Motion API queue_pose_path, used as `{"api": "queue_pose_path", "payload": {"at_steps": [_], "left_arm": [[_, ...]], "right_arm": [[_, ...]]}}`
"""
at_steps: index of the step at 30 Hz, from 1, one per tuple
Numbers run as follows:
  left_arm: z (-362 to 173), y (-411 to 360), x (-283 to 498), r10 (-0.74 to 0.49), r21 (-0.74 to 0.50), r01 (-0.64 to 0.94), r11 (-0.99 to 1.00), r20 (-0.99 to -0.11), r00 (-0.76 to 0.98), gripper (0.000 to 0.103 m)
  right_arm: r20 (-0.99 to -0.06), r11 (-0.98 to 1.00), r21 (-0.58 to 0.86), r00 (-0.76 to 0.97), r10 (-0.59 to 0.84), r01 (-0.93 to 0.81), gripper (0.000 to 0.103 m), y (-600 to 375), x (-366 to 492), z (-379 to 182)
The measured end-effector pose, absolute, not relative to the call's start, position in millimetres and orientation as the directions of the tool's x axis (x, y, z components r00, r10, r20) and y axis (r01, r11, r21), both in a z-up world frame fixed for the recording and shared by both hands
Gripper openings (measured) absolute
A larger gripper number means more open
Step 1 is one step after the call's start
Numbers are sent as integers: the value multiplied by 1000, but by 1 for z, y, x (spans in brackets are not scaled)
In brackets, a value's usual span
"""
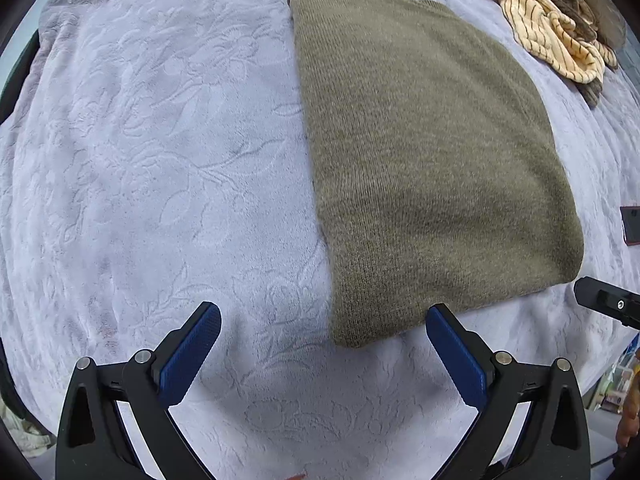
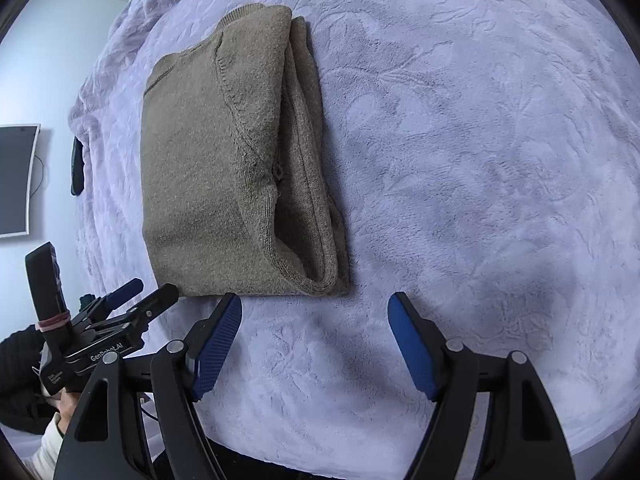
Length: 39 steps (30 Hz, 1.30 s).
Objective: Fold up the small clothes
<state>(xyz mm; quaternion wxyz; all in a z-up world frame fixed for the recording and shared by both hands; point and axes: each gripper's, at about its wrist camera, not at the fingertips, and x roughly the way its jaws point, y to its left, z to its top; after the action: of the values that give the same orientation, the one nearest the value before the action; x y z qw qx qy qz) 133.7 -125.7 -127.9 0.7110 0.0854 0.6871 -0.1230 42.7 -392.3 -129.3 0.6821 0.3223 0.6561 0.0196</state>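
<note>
My left tool is spread wide and holds nothing, hovering just above the lavender blanket at the near edge of the folded olive sweater. My right tool is also wide and empty, poised just beside the sweater's near right corner. The sweater lies flat on the blanket, folded into a long rectangle with layered edges along its right side. A striped cream garment lies bunched at the far right.
</note>
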Motion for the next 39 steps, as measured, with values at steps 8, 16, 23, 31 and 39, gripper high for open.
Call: {"api": "queue_pose_path", "payload": {"at_steps": [8,16,23,31,39], "left_arm": [[-142,-121,130,-138,-150,281,948,-988,-62,103],[-128,-100,144,-229,-231,203,952,-973,-30,103],[-125,-86,172,-238,-234,173,957,-971,4,103],[-131,-107,192,-286,-279,181,943,-958,14,103],[-130,-116,209,-431,-419,214,882,-902,10,103]], "right_arm": [[-885,802,462,137,445,379,79,-393,50,-129],[-882,806,469,148,447,362,79,-398,64,-129],[-872,794,488,159,463,362,79,-402,75,-132],[-853,780,521,208,478,346,79,-415,111,-131],[-807,739,591,238,541,324,79,-428,137,-142]]}}
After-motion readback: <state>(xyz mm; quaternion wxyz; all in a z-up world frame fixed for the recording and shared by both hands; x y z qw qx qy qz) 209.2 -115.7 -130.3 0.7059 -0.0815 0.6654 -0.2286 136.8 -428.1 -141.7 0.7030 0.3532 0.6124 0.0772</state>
